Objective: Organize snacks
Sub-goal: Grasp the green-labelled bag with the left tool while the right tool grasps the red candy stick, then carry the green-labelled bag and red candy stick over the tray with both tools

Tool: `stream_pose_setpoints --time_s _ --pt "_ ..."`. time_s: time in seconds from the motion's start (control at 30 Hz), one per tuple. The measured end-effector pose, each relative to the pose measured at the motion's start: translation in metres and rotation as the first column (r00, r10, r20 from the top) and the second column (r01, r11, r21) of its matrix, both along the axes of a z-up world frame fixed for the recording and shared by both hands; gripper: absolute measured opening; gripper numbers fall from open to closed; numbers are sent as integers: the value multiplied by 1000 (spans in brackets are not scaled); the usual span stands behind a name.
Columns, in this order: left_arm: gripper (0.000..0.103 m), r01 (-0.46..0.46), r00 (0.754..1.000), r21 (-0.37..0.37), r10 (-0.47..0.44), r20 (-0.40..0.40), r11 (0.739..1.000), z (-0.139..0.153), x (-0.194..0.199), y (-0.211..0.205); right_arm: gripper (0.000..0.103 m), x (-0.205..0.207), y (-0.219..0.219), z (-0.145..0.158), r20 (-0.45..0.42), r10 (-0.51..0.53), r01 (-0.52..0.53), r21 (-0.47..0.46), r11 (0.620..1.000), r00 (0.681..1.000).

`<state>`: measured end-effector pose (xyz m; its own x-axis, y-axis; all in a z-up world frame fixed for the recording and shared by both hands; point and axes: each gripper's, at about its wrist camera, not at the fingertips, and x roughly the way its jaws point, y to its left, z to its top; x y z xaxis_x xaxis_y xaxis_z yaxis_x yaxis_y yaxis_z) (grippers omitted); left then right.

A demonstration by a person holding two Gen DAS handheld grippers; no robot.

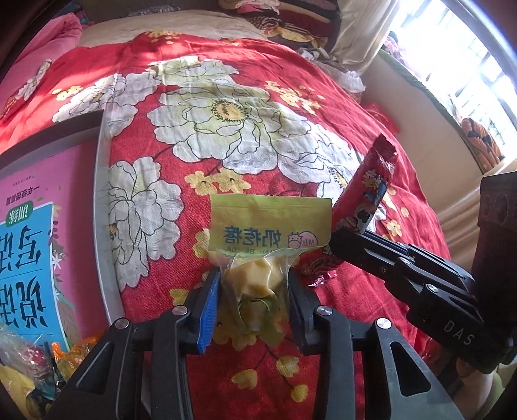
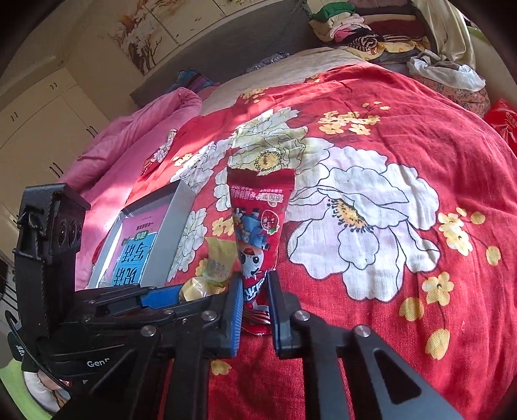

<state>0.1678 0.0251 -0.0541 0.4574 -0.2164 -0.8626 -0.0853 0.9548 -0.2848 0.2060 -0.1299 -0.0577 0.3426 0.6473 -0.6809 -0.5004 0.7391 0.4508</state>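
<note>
My left gripper (image 1: 253, 290) is shut on a yellow-green milk-snack packet (image 1: 269, 223), which holds pale lumps behind clear film; its printed top stands up above the blue pads. To its right my right gripper (image 1: 336, 240) pinches a red snack packet (image 1: 371, 187). In the right wrist view that red packet (image 2: 257, 223), printed with cartoon figures and a strawberry, rises between the blue pads of my right gripper (image 2: 255, 300), shut on its lower end. The yellow-green packet (image 2: 218, 268) shows at left inside my left gripper (image 2: 181, 295). Both packets are over the red floral bedspread (image 1: 258, 135).
A grey-rimmed box (image 1: 98, 206) with a pink and blue printed sheet inside lies on the bed at left, with several wrapped snacks (image 1: 35, 358) at its near end. Pink quilt (image 2: 139, 129) beyond it. Piled clothes (image 2: 387, 29) lie at the bed's far end, a window at right.
</note>
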Motion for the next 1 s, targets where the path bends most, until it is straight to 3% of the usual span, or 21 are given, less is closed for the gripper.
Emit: stream_pose_setpoints --time_s 0.37,0.67,1.0 --pt "39 -66 993 -23 67 95 998 41 -31 26 14 -15 -2 28 90 30 -36 73 997 996" --pt "39 -126 979 6 124 162 992 71 -65 52 14 -34 0 47 122 88 -109 173 979 989" --pt "39 -204 960 13 197 197 979 87 -103 87 14 -62 33 63 156 203 -231 189 955 967"
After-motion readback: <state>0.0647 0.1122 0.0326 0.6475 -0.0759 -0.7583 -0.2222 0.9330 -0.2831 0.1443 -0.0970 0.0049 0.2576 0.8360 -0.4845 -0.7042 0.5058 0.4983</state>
